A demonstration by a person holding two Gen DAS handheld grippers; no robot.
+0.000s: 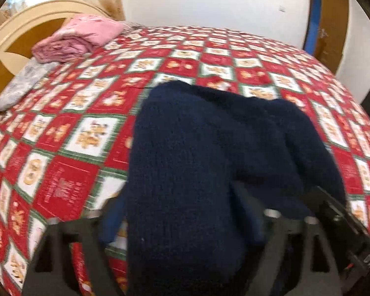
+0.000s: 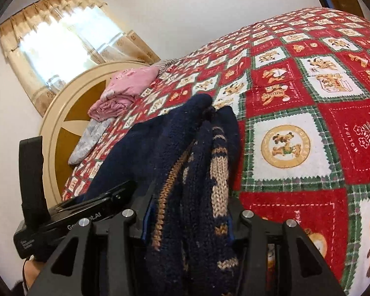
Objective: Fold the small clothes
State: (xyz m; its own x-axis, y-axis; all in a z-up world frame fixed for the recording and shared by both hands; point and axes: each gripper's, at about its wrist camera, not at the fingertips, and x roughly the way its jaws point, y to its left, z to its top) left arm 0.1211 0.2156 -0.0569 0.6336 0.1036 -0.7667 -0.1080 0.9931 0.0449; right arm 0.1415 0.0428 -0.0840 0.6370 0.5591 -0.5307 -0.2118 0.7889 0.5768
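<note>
Knitwear fills both my tongs. My right gripper (image 2: 187, 222) is clamped on a bunched fold of the navy sweater (image 2: 185, 160), its tan-patterned inner side showing between the jaws. My left gripper (image 1: 185, 222) stands with its jaws wide, the sweater (image 1: 197, 160) draped between and over them; whether the pads press on it I cannot tell. From both tongs the garment runs straight ahead, its long axis along the fingers, spilling onto the red checked bedspread (image 2: 308, 98). I judge the next move depends on laying it flat ahead. Folded pink clothes (image 1: 79, 37) lie well apart, near the headboard (image 1: 2, 49).
</note>
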